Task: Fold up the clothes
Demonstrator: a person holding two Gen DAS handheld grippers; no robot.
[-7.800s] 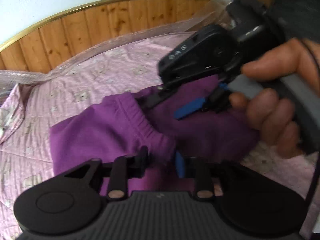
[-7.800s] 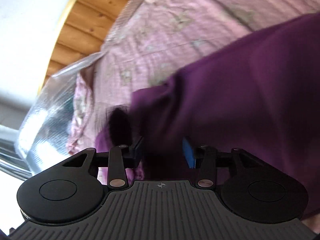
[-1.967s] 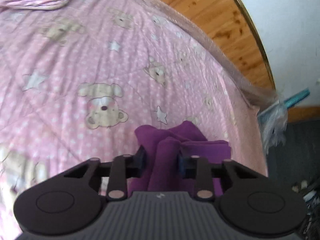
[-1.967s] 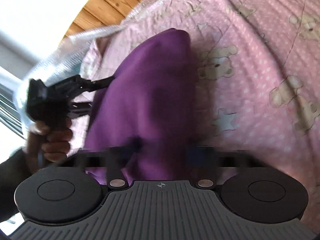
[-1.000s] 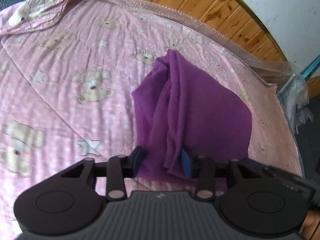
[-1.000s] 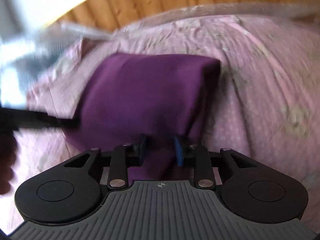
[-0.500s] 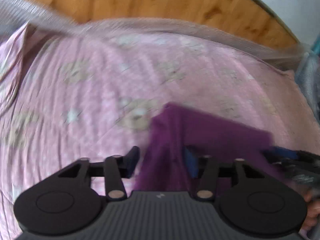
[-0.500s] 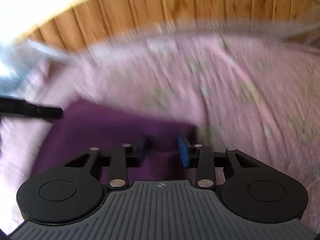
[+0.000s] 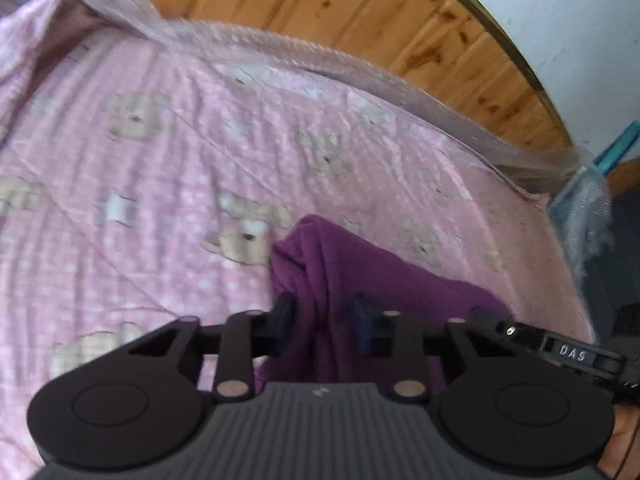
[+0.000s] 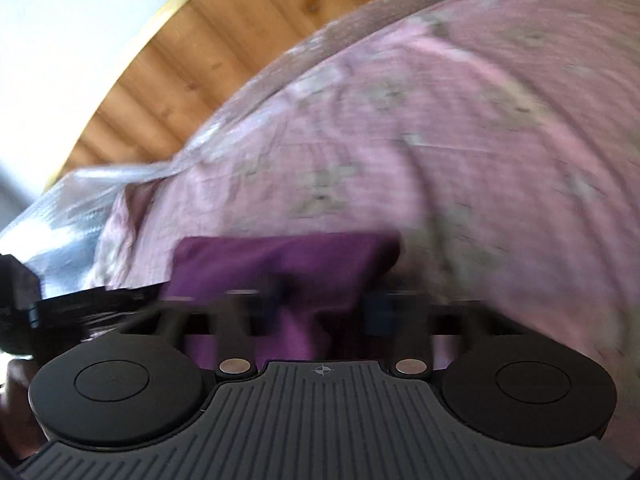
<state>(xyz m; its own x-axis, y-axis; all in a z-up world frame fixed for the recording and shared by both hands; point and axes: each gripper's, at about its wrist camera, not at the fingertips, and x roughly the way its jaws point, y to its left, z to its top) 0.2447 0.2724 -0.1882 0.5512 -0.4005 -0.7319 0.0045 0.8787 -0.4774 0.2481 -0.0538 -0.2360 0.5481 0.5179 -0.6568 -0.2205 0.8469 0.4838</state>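
Observation:
A purple garment (image 9: 384, 280) lies folded in a small bundle on the pink bear-print bedsheet (image 9: 160, 184). My left gripper (image 9: 324, 316) sits at its near left corner, jaws closing, with a bunched fold of cloth pinched between the pads. In the blurred right wrist view, my right gripper (image 10: 326, 304) is at the near edge of the purple garment (image 10: 288, 256), jaws closing with cloth between the fingers. Each gripper shows in the other's view: the right gripper (image 9: 560, 350) low at the right, the left gripper (image 10: 80, 304) at the left edge.
A wooden headboard (image 9: 360, 12) curves behind the bed, with clear bubble wrap (image 9: 280, 48) along its foot. A pink pillow corner (image 9: 36, 40) lies at the far left. A blue-handled item in plastic (image 9: 588, 200) stands past the bed's right edge.
The garment stretched well ahead of both grippers a second ago; it now shows short and close. Both jaws stood wider half a second ago and have narrowed onto the cloth.

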